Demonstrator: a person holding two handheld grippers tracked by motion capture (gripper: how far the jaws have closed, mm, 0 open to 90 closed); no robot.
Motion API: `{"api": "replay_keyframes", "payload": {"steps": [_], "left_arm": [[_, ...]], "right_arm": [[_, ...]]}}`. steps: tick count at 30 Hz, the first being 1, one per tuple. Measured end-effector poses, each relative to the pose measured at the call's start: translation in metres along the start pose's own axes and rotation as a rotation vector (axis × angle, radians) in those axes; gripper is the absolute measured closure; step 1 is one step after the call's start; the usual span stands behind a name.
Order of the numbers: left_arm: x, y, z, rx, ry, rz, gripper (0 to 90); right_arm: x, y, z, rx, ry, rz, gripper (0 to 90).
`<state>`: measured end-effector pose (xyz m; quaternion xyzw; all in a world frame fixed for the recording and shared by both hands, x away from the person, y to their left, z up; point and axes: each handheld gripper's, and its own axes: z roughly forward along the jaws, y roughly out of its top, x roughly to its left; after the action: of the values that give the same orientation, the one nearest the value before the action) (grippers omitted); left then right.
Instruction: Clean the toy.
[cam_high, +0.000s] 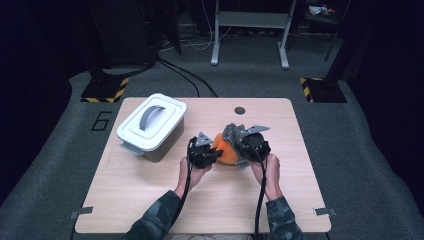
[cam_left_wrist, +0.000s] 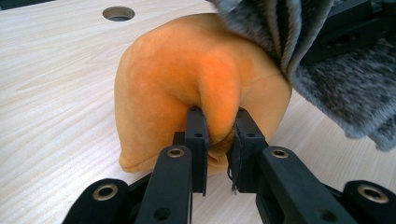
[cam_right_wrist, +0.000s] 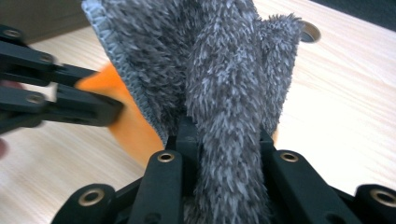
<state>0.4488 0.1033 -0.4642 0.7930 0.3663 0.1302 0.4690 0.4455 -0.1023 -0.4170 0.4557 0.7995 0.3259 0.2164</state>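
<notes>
An orange plush piece (cam_high: 226, 151) sits at the middle of the table, and a fuzzy grey cloth (cam_high: 232, 133) hangs over its far right side. My left gripper (cam_high: 214, 154) is shut on a fold of the orange plush (cam_left_wrist: 196, 84), its jaws pinching the fabric between them. My right gripper (cam_high: 239, 146) is shut on a ridge of the grey cloth (cam_right_wrist: 224, 93), which stands up between its jaws. In the right gripper view the left gripper's black jaws (cam_right_wrist: 79, 100) come in from the left against the orange plush (cam_right_wrist: 135, 130).
A white lidded box (cam_high: 151, 124) with a grey handle stands at the table's back left. A round cable hole (cam_high: 239, 110) lies near the far edge. Bare wood surrounds both hands on the table (cam_high: 150, 200).
</notes>
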Motion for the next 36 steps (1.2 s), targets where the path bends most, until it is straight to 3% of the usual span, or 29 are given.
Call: {"api": "replay_keyframes", "payload": {"steps": [8,18,23,28,30,36], "left_arm": [[0.001,-0.001,0.000,0.003,0.004,-0.011,79.0],[0.003,-0.001,-0.001,0.009,-0.009,-0.013,78.9],[0.002,-0.001,-0.001,0.005,-0.008,-0.015,78.7],[0.000,0.000,-0.002,0.002,-0.005,-0.005,78.3],[-0.001,0.000,-0.002,0.000,-0.004,-0.001,78.2],[-0.003,0.001,-0.001,0.004,0.000,0.011,78.0]], "right_arm": [[-0.026,-0.021,0.009,0.047,-0.036,0.059,73.3],[-0.052,-0.046,0.042,0.171,-0.019,0.155,73.2],[-0.058,-0.053,0.058,0.214,0.002,0.169,73.0],[-0.059,-0.043,0.034,0.166,-0.038,0.162,72.9],[-0.055,-0.035,0.021,0.127,-0.043,0.130,72.9],[-0.022,-0.004,-0.009,0.034,-0.006,0.033,72.9]]}}
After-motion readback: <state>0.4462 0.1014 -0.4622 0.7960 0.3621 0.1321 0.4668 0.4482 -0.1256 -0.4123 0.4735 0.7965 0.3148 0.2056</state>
